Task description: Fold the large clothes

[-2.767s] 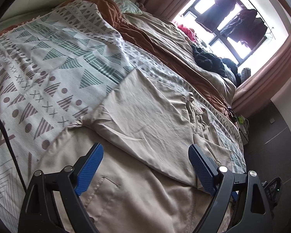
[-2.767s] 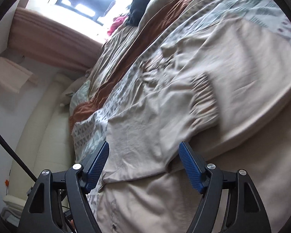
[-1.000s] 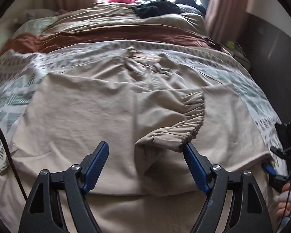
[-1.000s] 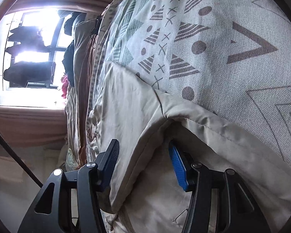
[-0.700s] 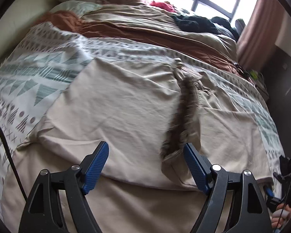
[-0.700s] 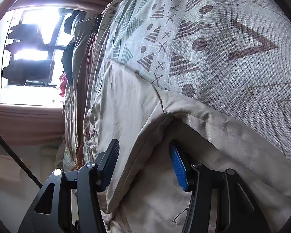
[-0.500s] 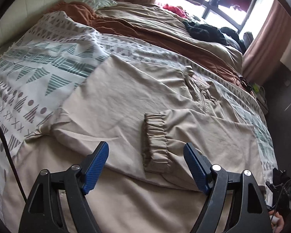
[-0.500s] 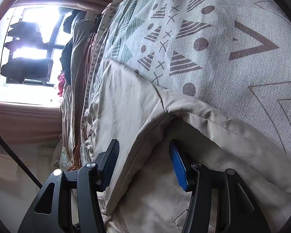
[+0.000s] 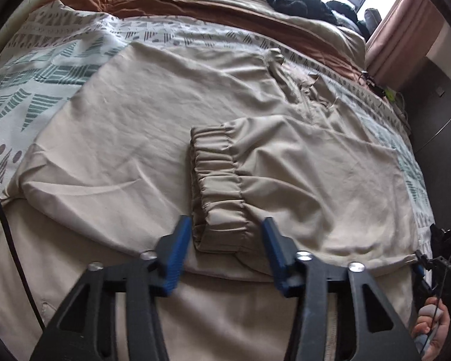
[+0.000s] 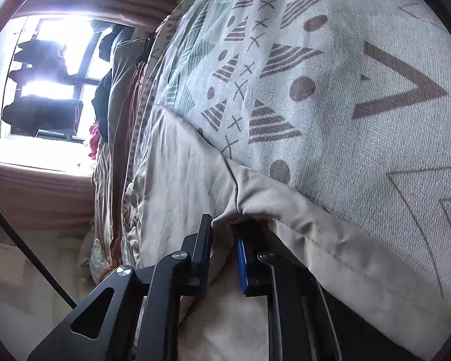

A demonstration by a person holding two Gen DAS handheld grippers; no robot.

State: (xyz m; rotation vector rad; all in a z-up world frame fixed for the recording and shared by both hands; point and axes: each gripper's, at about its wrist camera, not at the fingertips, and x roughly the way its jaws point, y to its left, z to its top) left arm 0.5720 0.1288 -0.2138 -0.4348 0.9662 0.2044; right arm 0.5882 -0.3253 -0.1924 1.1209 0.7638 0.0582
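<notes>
— What is hard to see here?

— The right gripper (image 10: 224, 240) hides in cloth. Its jaws have just been closing, and now they pinch a fold of the beige jacket (image 9: 153, 126) at its edge. The person's hand (image 9: 433, 331) is cut off at the corner.

— And the left gripper (image 9: 227, 234)?

— Its jaws have just been closing too. They are partly open, one on each side of the sleeve cuff (image 9: 216, 174), not squeezing it.

— Where is the jacket?

— Spread flat on the bed, on a patterned blanket (image 9: 39, 69). Past it lie a brown cover (image 9: 195, 6) and dark clothes (image 9: 297, 3), near a bright window (image 10: 45, 60) with pink curtains (image 9: 403, 21).
</notes>
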